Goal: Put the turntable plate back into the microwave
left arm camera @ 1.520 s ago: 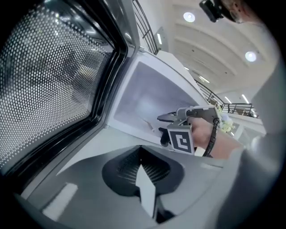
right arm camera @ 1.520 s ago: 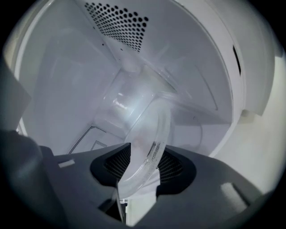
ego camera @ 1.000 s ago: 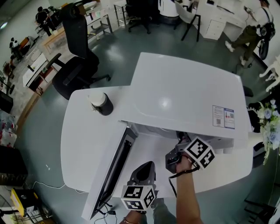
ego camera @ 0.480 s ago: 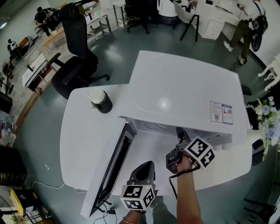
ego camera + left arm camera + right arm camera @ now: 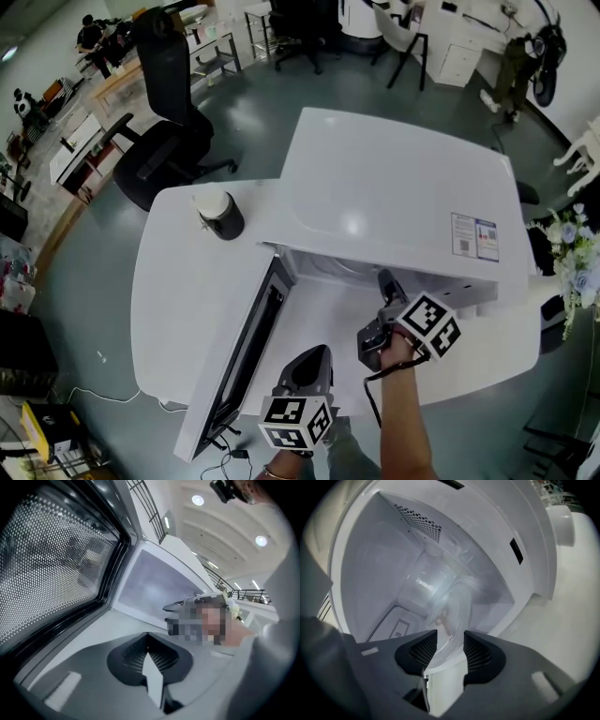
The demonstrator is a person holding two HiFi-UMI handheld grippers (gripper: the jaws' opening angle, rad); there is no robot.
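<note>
The white microwave (image 5: pixel 394 187) stands on the white table (image 5: pixel 178 300) with its door (image 5: pixel 246 352) swung open to the left. My right gripper (image 5: pixel 386 286) reaches into the cavity mouth. In the right gripper view the clear glass turntable plate (image 5: pixel 450 606) lies low inside the cavity, and its near rim sits between the pads of the right gripper (image 5: pixel 450 641), which is shut on it. My left gripper (image 5: pixel 322 352) hangs in front of the door's inner side. Seen from the left gripper view, the left gripper (image 5: pixel 149 641) is shut and holds nothing.
A black cylinder with a white lid (image 5: pixel 217 216) stands on the table's back left. A black office chair (image 5: pixel 164 131) is behind the table. Flowers (image 5: pixel 577 262) are at the right edge. The door's mesh window (image 5: pixel 51 564) is close on the left gripper's left.
</note>
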